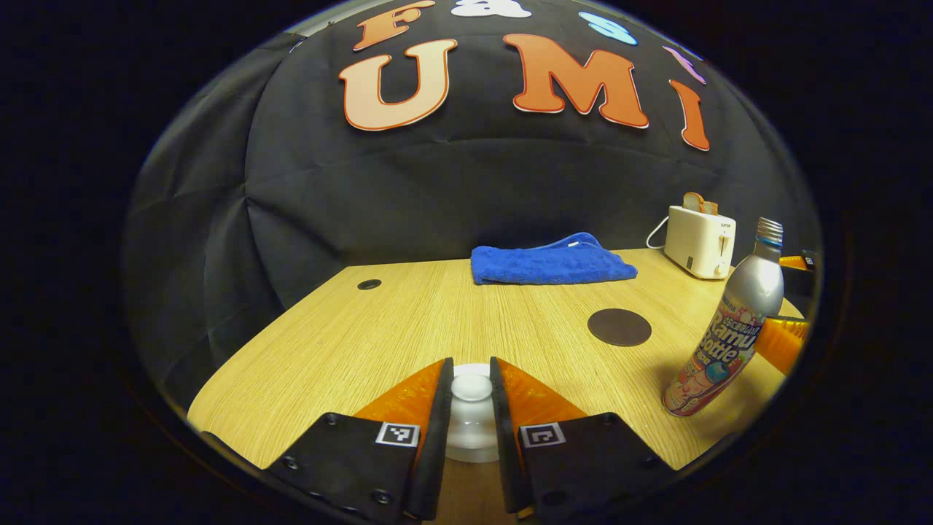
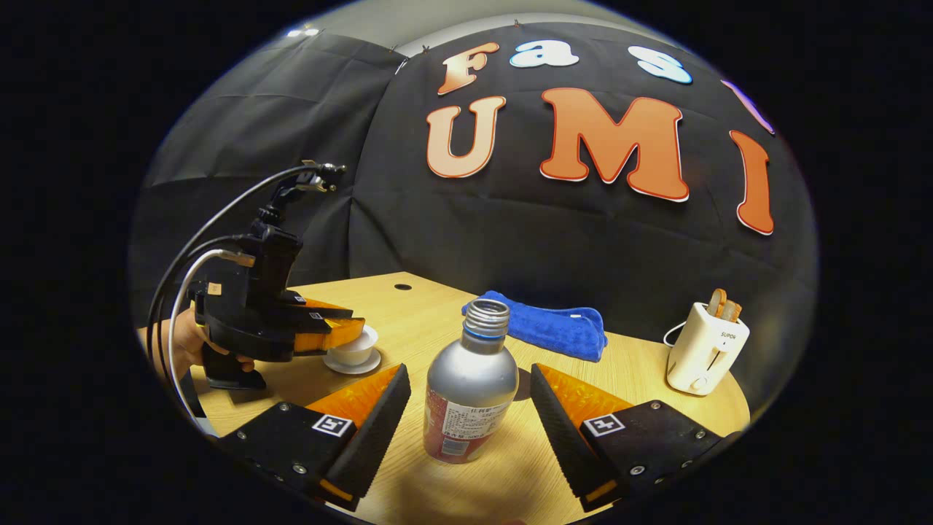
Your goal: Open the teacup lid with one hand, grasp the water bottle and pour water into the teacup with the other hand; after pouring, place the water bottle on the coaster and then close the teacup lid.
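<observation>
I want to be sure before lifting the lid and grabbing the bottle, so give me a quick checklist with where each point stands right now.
1. Left claw closed around the lid knob: ok, both fingers press it.
2. Lid off the teacup: not ok, not lifted yet.
3. Bottle between the right claw fingers: ok, centred, claw open with gaps on both sides.
4. Bottle uncapped for pouring: ok, neck open.
5. Coaster free for the bottle: ok.
6. Water in the bottle: cannot tell.
</observation>
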`<state>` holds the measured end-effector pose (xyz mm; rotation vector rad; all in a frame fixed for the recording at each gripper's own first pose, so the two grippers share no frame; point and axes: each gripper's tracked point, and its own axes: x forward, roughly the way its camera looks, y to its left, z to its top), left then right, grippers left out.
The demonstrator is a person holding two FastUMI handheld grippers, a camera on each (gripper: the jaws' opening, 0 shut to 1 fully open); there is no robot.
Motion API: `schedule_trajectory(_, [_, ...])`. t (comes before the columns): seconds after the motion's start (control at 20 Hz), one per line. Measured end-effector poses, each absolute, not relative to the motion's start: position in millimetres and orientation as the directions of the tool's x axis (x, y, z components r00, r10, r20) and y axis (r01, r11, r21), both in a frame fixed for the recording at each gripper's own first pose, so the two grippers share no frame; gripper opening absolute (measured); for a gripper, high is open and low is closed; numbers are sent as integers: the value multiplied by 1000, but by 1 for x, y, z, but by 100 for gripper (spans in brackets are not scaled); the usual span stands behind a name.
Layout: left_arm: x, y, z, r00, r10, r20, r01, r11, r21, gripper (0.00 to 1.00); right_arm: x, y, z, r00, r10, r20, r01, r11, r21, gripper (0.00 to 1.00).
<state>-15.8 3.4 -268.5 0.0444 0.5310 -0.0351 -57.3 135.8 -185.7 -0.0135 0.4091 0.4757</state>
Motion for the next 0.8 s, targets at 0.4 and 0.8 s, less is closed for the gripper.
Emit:
schedule_trajectory(0.4, [-9,9,-250,897,-1,-443,22,999,43,27,-52,140,-208,783,429,-451,-442,893,82,98])
schedule_trajectory(0.8, [-9,27,-230,915,47,-400,-25,998,60,30,-52,148,-222,737,430,-522,-436,892,119,85])
